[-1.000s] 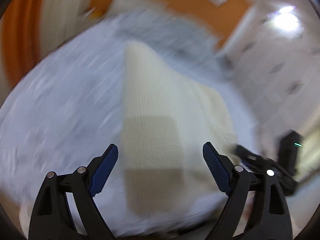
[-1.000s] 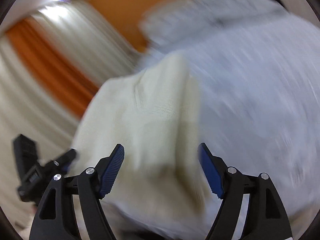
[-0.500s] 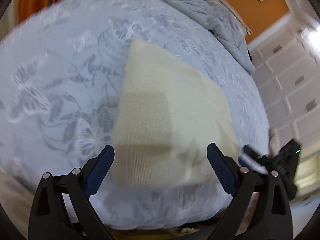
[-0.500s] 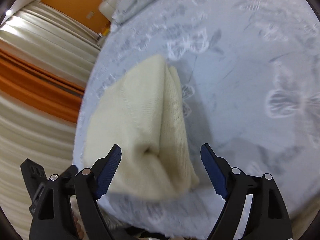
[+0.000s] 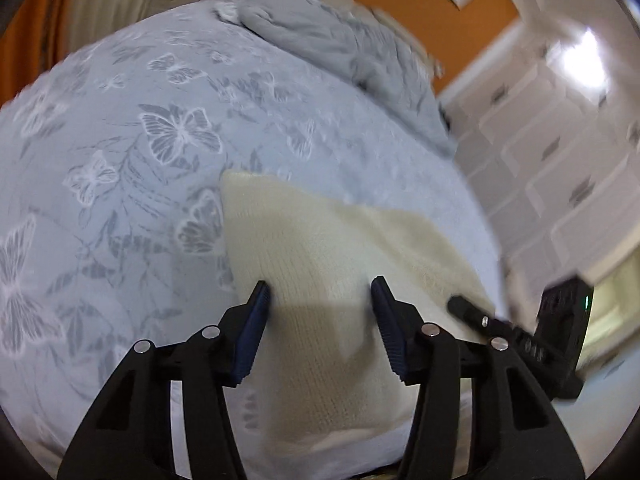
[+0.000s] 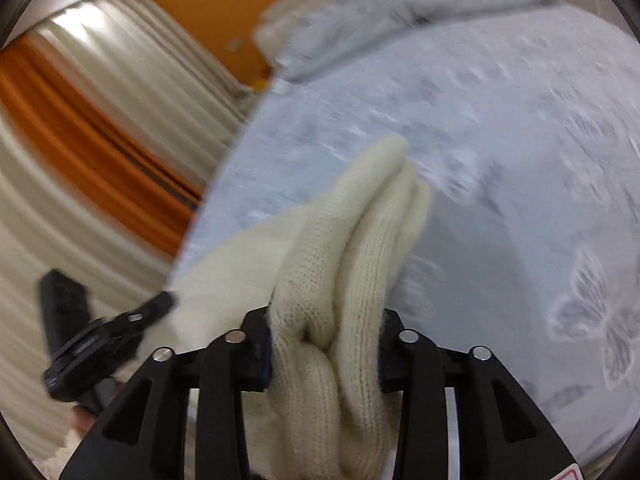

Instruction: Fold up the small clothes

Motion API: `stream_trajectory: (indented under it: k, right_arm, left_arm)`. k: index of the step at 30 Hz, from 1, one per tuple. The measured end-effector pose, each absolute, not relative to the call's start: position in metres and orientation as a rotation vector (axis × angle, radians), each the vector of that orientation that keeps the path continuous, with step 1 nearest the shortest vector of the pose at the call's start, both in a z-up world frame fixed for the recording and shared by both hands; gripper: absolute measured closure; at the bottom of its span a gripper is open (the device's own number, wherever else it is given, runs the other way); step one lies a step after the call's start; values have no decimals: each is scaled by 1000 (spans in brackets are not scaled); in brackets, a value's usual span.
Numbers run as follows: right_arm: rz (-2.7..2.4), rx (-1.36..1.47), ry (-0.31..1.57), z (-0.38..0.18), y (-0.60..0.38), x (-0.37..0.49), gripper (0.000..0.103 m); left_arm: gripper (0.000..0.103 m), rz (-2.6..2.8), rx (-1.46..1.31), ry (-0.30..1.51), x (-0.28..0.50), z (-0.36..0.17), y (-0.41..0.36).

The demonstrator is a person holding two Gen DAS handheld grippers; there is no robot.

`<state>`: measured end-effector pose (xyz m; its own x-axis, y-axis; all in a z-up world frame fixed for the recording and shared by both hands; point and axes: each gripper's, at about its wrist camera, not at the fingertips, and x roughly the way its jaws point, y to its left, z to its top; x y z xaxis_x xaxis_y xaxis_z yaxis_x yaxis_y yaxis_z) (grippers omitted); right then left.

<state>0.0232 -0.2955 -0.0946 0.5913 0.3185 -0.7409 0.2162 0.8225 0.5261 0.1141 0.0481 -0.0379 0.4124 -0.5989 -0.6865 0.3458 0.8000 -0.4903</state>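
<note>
A cream knitted garment [image 5: 332, 264] lies folded on a pale blue bedspread with a butterfly print [image 5: 120, 168]. My left gripper [image 5: 320, 300] sits over its near edge, jaws partly closed with the cloth between them but a gap showing on each side. My right gripper [image 6: 326, 332] is shut on a thick bunched fold of the same garment [image 6: 360, 248], which rises between the fingers. The right gripper also shows in the left wrist view [image 5: 520, 332], at the garment's right side. The left gripper shows in the right wrist view [image 6: 100, 332].
A crumpled grey duvet [image 5: 340, 48] lies at the far end of the bed. Orange and cream curtains [image 6: 80, 120] hang on the left. White panelled cupboard doors [image 5: 560, 152] stand on the right. The bed's near edge is just below the grippers.
Both grippers moved in onto the garment's near edge and narrowed. The right one closed on a bunched fold; the left one's jaws came closer together over the cloth.
</note>
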Motion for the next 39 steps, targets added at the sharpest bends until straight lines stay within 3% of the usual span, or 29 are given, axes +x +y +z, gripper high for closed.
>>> stream_trajectory:
  k: [2, 4, 7, 9, 11, 12, 13, 14, 15, 18, 21, 22, 23, 24, 25, 26, 28, 32, 35, 39]
  right_arm:
    - [-15, 709, 1127, -147, -314, 25, 53]
    - [-23, 820, 993, -130, -327, 3, 53]
    - [-21, 737, 838, -78, -320, -18, 56]
    - [27, 674, 838, -62, -305, -18, 64]
    - [37, 532, 908, -63, -279, -8, 82]
    - [25, 467, 954, -73, -270, -7, 87]
    - [2, 412, 1034, -94, -262, -4, 99]
    - [-10, 399, 1102, -116, -260, -4, 103]
    - [-5, 419, 1127, -131, -260, -5, 103]
    - [-4, 482, 1047, -109, -264, -21, 103]
    - [-19, 462, 1018, -90, -273, -31, 82]
    - [-22, 482, 1024, -93, -278, -31, 63]
    - [-16, 511, 1043, -99, -283, -31, 54]
    - [-10, 549, 1083, -115, -285, -27, 55]
    - [-15, 561, 1105, -124, -285, -25, 58]
    - [-23, 561, 1114, -132, -282, -23, 70]
    - [11, 601, 1102, -125, -276, -28, 85]
    - [16, 519, 1108, -117, -256, -27, 88]
    - [9, 582, 1124, -143, -266, -26, 93]
    - [-11, 600, 1113, -124, -268, -31, 85]
  left_arm:
    - [50, -522, -209, 1084, 116, -73, 37]
    - [47, -485, -291, 1108, 108, -92, 47]
    - [42, -429, -320, 1085, 96, -79, 63]
    - [42, -401, -274, 1063, 86, -69, 65]
    - [42, -379, -196, 1052, 78, -62, 55]
    - [42, -374, -168, 1048, 75, -58, 50]
    - [39, -370, -132, 1041, 70, -55, 43]
    - [35, -367, -101, 1038, 67, -54, 38]
    - [33, -368, -71, 1040, 61, -54, 31]
    - [33, -392, -46, 1091, 49, -61, 22]
    - [24, -398, -69, 1119, 34, -68, 28]
    - [24, -404, -83, 1135, 30, -75, 31]
    - [24, -401, -82, 1150, 29, -81, 32]
    - [26, -372, -60, 1169, 29, -90, 33]
    - [36, -349, -46, 1173, 33, -97, 34]
    - [46, -330, -40, 1168, 38, -101, 36]
    - [53, -278, -55, 1163, 52, -104, 44]
    - [52, -224, -61, 1154, 71, -105, 60]
    - [44, -182, -25, 1177, 67, -122, 59]
    - [44, -191, 14, 1138, 56, -107, 54]
